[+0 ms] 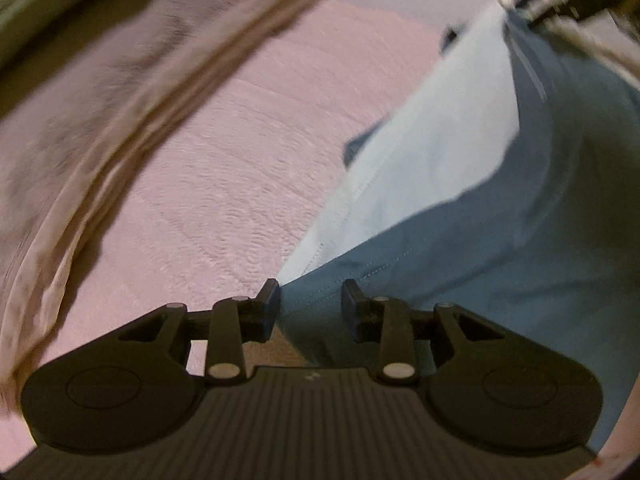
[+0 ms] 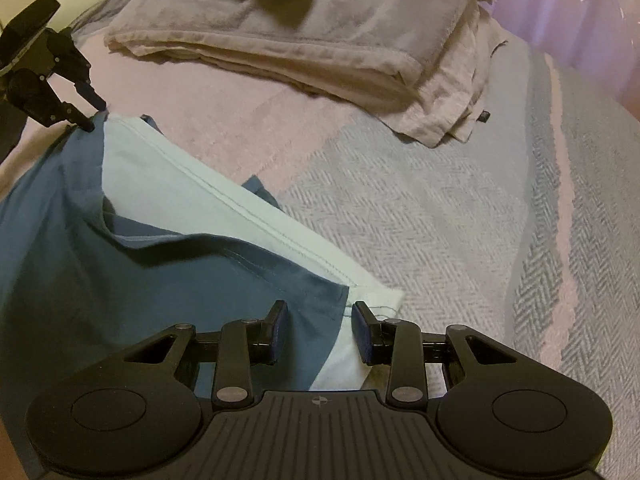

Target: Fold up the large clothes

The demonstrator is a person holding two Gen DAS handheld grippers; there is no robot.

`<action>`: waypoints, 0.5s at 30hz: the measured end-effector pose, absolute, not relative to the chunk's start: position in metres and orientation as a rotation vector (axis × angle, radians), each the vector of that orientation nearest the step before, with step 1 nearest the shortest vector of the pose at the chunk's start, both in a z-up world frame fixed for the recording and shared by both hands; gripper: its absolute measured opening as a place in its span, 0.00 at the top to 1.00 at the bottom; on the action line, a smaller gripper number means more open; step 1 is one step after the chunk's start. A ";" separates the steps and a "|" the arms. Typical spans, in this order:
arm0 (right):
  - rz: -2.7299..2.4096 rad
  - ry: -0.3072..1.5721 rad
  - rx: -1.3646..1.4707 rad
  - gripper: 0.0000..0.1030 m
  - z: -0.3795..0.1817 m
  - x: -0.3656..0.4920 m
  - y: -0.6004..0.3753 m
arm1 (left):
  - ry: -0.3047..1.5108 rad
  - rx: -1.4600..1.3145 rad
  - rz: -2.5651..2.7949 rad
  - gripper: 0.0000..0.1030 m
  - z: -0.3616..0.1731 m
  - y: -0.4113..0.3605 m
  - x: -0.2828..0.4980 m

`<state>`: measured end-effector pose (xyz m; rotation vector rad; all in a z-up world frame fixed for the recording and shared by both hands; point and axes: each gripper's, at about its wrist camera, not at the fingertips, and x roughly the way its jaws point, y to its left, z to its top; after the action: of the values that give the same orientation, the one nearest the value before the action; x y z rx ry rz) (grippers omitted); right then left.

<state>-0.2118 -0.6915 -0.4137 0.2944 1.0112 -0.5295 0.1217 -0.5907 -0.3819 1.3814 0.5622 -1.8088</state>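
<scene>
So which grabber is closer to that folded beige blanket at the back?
Hard to call; the right gripper looks a bit nearer. The folded beige blanket lies beyond it across bare bedspread. The left gripper, off to the side, faces it too.

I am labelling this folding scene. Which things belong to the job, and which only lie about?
Job:
blue garment
left gripper
right gripper

Lying about:
folded beige linens
pink and grey bedcover
</scene>
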 end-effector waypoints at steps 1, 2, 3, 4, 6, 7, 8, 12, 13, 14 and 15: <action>-0.530 1.008 0.298 0.68 -0.414 -0.212 -0.692 | 0.560 1.413 -1.819 0.72 -0.385 -0.591 0.120; -0.532 1.004 0.303 0.68 -0.415 -0.213 -0.692 | 0.559 1.440 -1.824 0.76 -0.389 -0.592 0.119; -0.532 1.001 0.309 0.68 -0.416 -0.213 -0.693 | 0.561 1.452 -1.838 0.94 -0.391 -0.592 0.118; -0.534 0.998 0.313 0.68 -0.417 -0.214 -0.694 | 0.566 1.449 -1.860 1.00 -0.392 -0.591 0.118; -0.540 0.992 0.311 0.68 -0.417 -0.215 -0.696 | 0.521 1.410 -1.873 1.00 -0.387 -0.585 0.117; -0.542 0.988 0.311 0.68 -0.417 -0.215 -0.696 | 0.509 1.362 -1.874 1.00 -0.383 -0.582 0.120; -0.546 0.984 0.311 0.68 -0.416 -0.216 -0.697 | 0.520 1.286 -1.862 1.00 -0.375 -0.582 0.126; -0.564 0.963 0.325 0.68 -0.415 -0.218 -0.704 | 0.644 0.952 -1.757 1.00 -0.354 -0.580 0.164; -0.566 0.961 0.330 0.68 -0.416 -0.217 -0.706 | 0.676 0.932 -1.723 1.00 -0.358 -0.580 0.169; -0.567 0.960 0.334 0.68 -0.418 -0.216 -0.707 | 0.687 0.945 -1.695 1.00 -0.365 -0.581 0.168; -0.568 0.960 0.337 0.68 -0.419 -0.214 -0.708 | 0.689 0.984 -1.680 1.00 -0.373 -0.581 0.164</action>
<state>-0.2140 -0.7084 -0.4189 0.3366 0.9602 -0.5681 0.1638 -0.5805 -0.3727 0.9841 0.6890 -1.6799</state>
